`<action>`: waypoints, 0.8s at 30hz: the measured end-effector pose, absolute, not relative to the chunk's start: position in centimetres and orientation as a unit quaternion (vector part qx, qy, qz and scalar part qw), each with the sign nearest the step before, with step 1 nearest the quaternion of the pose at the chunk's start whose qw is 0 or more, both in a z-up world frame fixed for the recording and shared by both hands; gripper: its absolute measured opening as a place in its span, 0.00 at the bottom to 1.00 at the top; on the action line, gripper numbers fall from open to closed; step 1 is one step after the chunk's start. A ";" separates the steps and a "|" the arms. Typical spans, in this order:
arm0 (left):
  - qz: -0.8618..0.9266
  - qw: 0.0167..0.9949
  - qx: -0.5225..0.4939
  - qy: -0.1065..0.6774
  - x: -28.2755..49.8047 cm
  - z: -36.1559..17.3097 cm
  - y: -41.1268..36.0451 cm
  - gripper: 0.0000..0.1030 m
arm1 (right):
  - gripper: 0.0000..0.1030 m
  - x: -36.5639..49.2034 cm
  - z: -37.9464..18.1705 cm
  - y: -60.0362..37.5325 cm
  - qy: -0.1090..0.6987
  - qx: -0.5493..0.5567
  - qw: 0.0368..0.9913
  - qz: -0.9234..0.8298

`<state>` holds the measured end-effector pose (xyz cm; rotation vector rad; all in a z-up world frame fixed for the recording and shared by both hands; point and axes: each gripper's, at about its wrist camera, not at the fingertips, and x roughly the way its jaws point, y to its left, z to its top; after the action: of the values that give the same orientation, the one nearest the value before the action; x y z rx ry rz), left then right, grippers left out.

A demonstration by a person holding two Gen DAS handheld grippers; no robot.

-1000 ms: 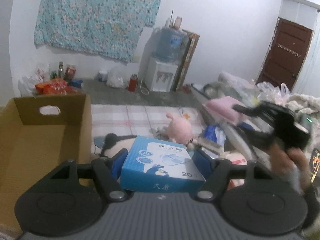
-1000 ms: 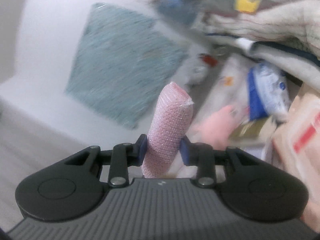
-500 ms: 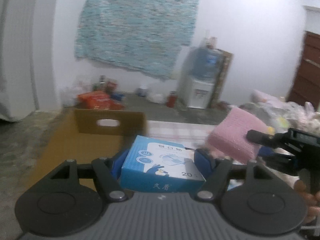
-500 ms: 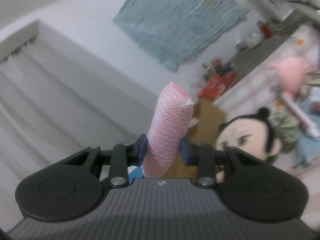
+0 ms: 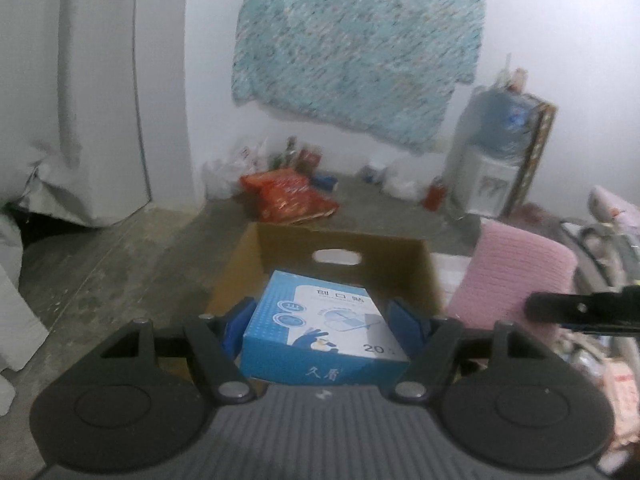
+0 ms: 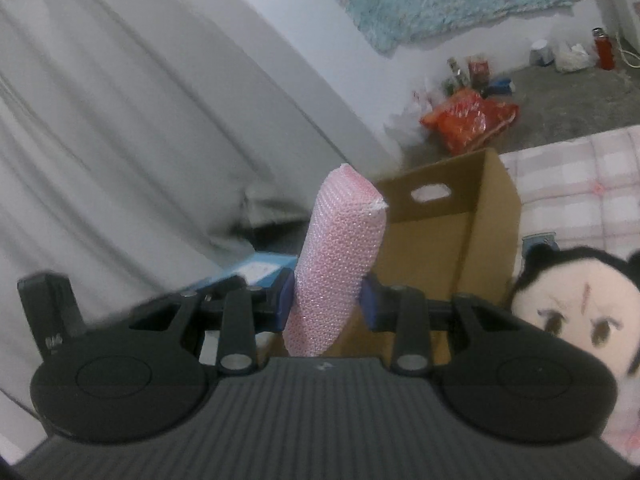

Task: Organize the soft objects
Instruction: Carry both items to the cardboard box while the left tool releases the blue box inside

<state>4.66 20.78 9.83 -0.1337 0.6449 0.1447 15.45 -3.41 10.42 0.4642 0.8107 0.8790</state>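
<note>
Both items are already picked up, but neither is in the cardboard box (image 5: pixel 400 256) yet, so I judge the task to be in its middle part. The left tool (image 5: pixel 324 322) has its jaws set wide and closed on a blue paper box (image 5: pixel 320 332), low in the centre of the left wrist view, in front of the box opening. The right tool (image 6: pixel 326 300) has its jaws set narrow and pinches a pink sponge pack (image 6: pixel 340 256), which stands upright in the centre of its frame, before the box. What I can see of the box interior looks empty. A black-haired plush doll (image 6: pixel 576 312) lies at the right edge on a checked bed cover (image 6: pixel 580 184), still to be sorted, I think.

The floor (image 5: pixel 132 264) is bare grey concrete. On the white wall hangs a turquoise patterned cloth (image 5: pixel 360 52). A red snack bag (image 5: pixel 288 196) lies behind the box, a water dispenser (image 5: pixel 496 152) stands at the right, and a pale curtain (image 6: pixel 120 120) fills the left.
</note>
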 end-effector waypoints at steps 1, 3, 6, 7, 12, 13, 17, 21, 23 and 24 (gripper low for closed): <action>0.077 0.941 -0.065 0.323 5.6 9.5 21.5 0.71 | 0.32 16.2 10.7 -2.2 0.388 0.205 0.799 0.411; 0.090 0.935 -0.057 0.339 7.9 8.7 22.7 0.71 | 0.32 17.7 10.6 -0.1 0.410 0.186 0.793 0.412; 0.100 0.925 -0.042 0.365 11.4 7.3 24.2 0.71 | 0.32 21.5 9.5 2.9 0.454 0.162 0.774 0.411; 0.101 0.922 -0.037 0.373 12.6 6.9 24.6 0.71 | 0.32 22.5 9.1 4.1 0.468 0.155 0.769 0.406; 0.106 0.907 -0.008 0.407 17.9 4.4 25.8 0.71 | 0.32 27.1 6.6 9.5 0.537 0.130 0.736 0.392; 0.106 0.905 0.000 0.413 18.7 3.9 25.5 0.71 | 0.32 28.0 6.0 10.4 0.546 0.125 0.733 0.385; 0.104 0.898 0.020 0.426 22.0 2.2 24.8 0.71 | 0.32 29.9 4.5 12.4 0.559 0.101 0.733 0.374; 0.109 0.897 0.025 0.427 24.7 0.9 24.4 0.71 | 0.33 31.3 3.2 12.6 0.564 0.097 0.733 0.366; 0.109 0.897 0.026 0.428 25.8 0.2 24.2 0.72 | 0.33 32.1 2.4 12.4 0.567 0.098 0.733 0.363; 0.110 0.896 0.028 0.429 26.3 -0.2 24.2 0.72 | 0.33 32.4 2.0 12.2 0.568 0.100 0.733 0.361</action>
<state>26.32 24.16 -0.17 0.0590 0.8899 0.2287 32.41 12.20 2.02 0.2206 1.2493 0.7934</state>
